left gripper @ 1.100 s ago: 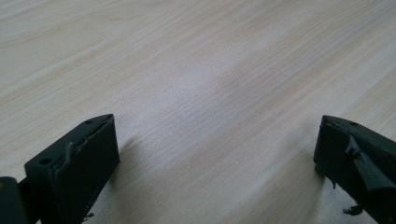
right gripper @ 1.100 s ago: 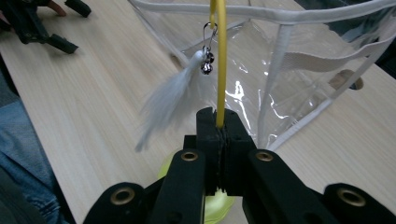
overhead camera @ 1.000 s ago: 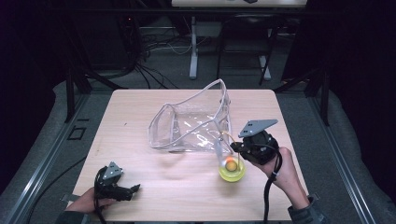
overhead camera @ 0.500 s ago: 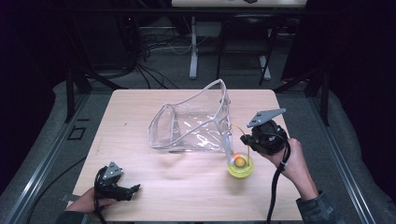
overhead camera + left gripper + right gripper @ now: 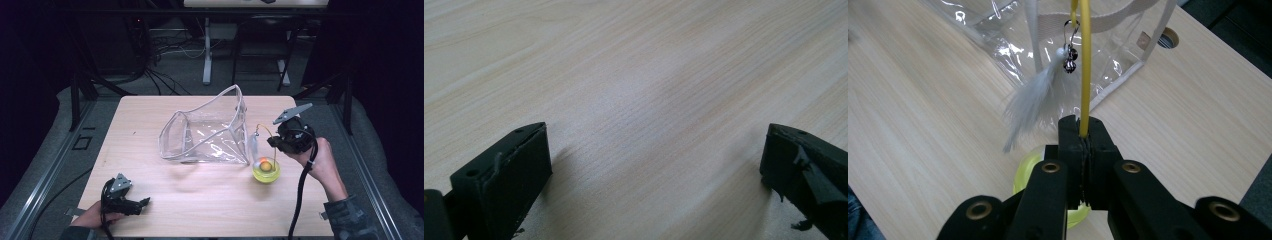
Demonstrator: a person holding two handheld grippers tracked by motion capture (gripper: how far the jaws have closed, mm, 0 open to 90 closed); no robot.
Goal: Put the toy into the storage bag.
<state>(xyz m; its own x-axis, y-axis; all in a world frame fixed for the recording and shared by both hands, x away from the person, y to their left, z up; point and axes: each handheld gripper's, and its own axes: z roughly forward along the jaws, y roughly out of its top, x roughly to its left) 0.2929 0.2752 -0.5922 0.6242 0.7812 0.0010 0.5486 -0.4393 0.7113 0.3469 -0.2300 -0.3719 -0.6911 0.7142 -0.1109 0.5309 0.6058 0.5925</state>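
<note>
While our right hand-held gripper (image 5: 1083, 150) is clamped shut on the thin yellow wand (image 5: 1085, 65) of the feather toy (image 5: 265, 169), whose yellow base rests on the surface (image 5: 210, 200) just right of the clear bag (image 5: 210, 135), we judge ourselves mid-carry; next we must steer it into the bag's mouth. Our left hand-held gripper (image 5: 654, 165) sits wide open and empty at near left

The yellow base (image 5: 1030, 165) sits mostly hidden behind the right hand-held gripper (image 5: 1082, 131), its wand's top cut off.
</note>
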